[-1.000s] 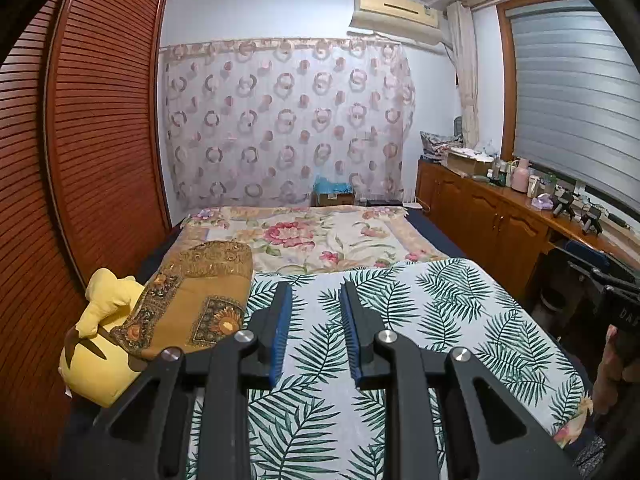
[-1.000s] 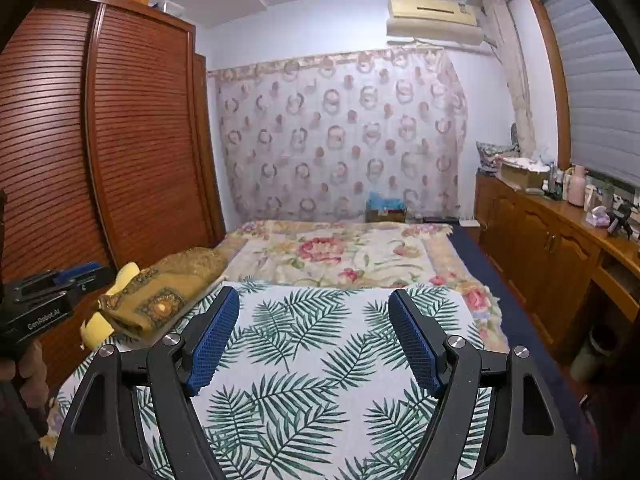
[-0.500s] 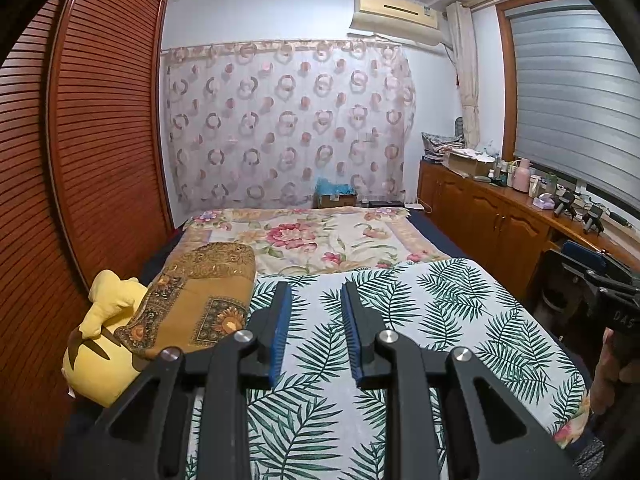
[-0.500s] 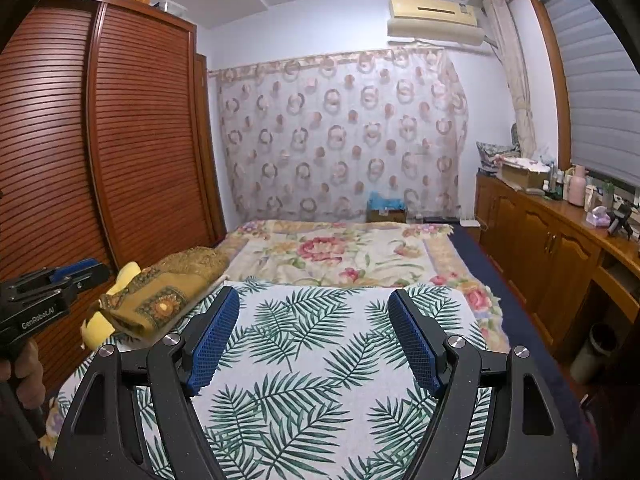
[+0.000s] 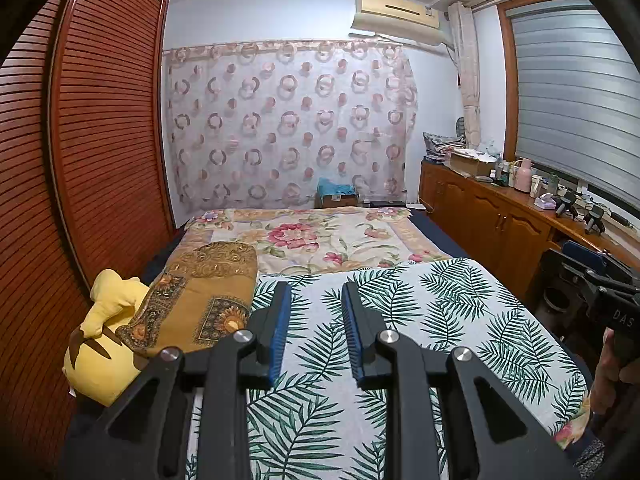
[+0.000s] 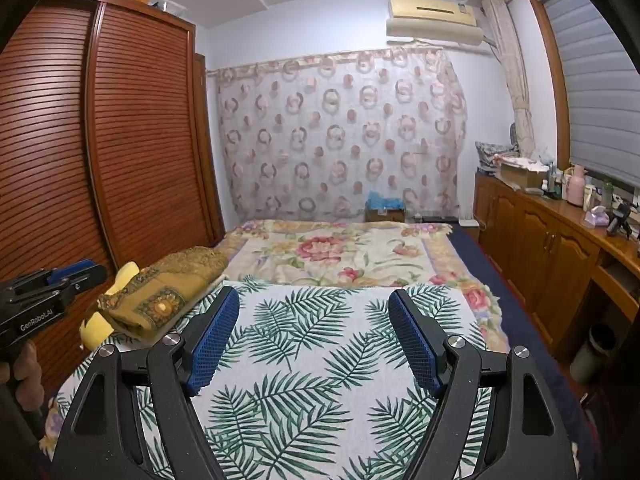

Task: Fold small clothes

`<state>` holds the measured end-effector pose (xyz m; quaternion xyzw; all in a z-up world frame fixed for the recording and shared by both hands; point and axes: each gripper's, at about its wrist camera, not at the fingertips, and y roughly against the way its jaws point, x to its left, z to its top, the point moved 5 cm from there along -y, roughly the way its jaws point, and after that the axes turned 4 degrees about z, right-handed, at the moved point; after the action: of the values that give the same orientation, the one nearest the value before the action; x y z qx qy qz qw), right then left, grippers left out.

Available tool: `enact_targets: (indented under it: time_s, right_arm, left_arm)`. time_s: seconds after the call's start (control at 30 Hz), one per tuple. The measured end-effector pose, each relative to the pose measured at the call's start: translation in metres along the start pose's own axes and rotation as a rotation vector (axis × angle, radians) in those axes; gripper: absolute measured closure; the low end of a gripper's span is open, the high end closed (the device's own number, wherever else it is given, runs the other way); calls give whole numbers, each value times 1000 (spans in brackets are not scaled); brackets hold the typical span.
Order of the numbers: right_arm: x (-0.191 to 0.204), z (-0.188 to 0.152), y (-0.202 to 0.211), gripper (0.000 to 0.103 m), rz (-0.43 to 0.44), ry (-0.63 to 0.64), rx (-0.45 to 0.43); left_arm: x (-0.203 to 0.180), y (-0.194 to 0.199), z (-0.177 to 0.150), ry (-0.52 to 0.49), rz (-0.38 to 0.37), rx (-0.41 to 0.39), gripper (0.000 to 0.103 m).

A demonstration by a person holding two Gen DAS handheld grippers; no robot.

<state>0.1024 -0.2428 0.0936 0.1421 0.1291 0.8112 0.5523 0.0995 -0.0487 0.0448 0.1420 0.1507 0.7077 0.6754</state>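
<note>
Two handheld grippers hover over a bed in a bedroom; the left gripper [image 5: 314, 308] holds its blue-padded fingers a narrow gap apart with nothing between them, while the right gripper [image 6: 314, 328] has its fingers spread wide, also empty. Beneath both lies a palm-leaf cloth [image 6: 304, 360], spread flat across the near end of the bed, with a floral blanket [image 6: 332, 252] beyond it; whether the leaf-print cloth is the garment to be folded cannot be told, and no other small clothing is seen on the bed. At the bed's left edge, one folded brown patterned blanket [image 5: 200, 296] rests partly on one yellow plush toy [image 5: 104, 344], just beside the left gripper's fingers; nothing else lies on the leaf-print surface. A louvred wooden wardrobe [image 5: 100, 140] lines the left wall; a ring-patterned curtain [image 6: 340, 136] covers the far wall under one air conditioner [image 6: 432, 20]; a wooden sideboard [image 6: 540, 240] cluttered with bottles and boxes runs along the right beneath a grey blind [image 5: 572, 100]. In the right wrist view, the other gripper's body reads "GenRobot.AI"; in the left wrist view, the letters "DAS" show on the other device, held in a hand [image 5: 608, 372].
</note>
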Motion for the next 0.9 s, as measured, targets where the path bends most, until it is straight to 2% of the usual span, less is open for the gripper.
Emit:
enact_targets:
  time_s: [0.9]
  right_arm:
    - [-2,0,1,24,0,0,0]
  left_arm:
    - [-1,0,-1,-2,0,-2,79]
